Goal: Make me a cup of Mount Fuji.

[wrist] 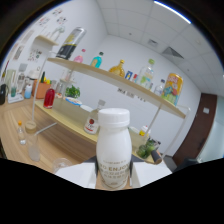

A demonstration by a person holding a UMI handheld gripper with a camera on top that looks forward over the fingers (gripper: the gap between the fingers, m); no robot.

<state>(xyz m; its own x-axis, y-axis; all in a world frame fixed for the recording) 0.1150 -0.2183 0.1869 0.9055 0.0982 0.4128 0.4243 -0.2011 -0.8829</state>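
Note:
A white plastic bottle [113, 145] with a white screw cap and grey lettering on its label stands upright between my fingers. My gripper [113, 176] is shut on its lower body. The white pads [76, 175] press against it from both sides. The bottle seems held up above the wooden counter [20, 117], and its base is hidden. Beyond the left finger, a few clear glasses [33, 150] stand on the counter.
A long wooden shelf [115, 80] carries a blender [71, 42] and several coloured bottles. Below it are a red bottle [49, 97], a small plant [73, 91] and a red-labelled bottle [91, 122]. A dark door [202, 132] stands beyond the right finger.

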